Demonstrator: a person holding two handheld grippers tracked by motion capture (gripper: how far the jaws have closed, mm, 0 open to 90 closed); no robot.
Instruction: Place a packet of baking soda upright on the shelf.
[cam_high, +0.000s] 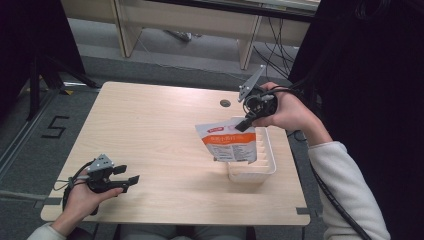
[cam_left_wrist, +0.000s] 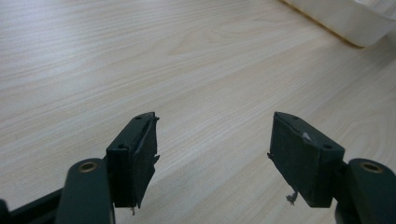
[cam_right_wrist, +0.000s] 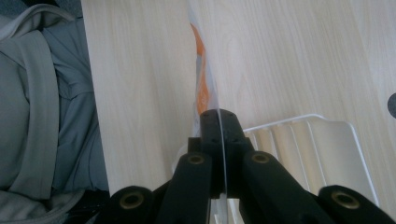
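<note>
Left gripper waits with jaws apart near the table's front edge; right gripper pinches the limp, light snack pouch by its flat top edge, hanging into the white tray.

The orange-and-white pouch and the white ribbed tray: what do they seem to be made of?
Orange-and-white printed pouch: thin, flexible plastic film by the look, slightly glossy; seen edge-on in the right gripper view it is sheet-thin. White ribbed tray: probably thin moulded plastic, translucent white, with formed ridges and a rolled rim.
</note>
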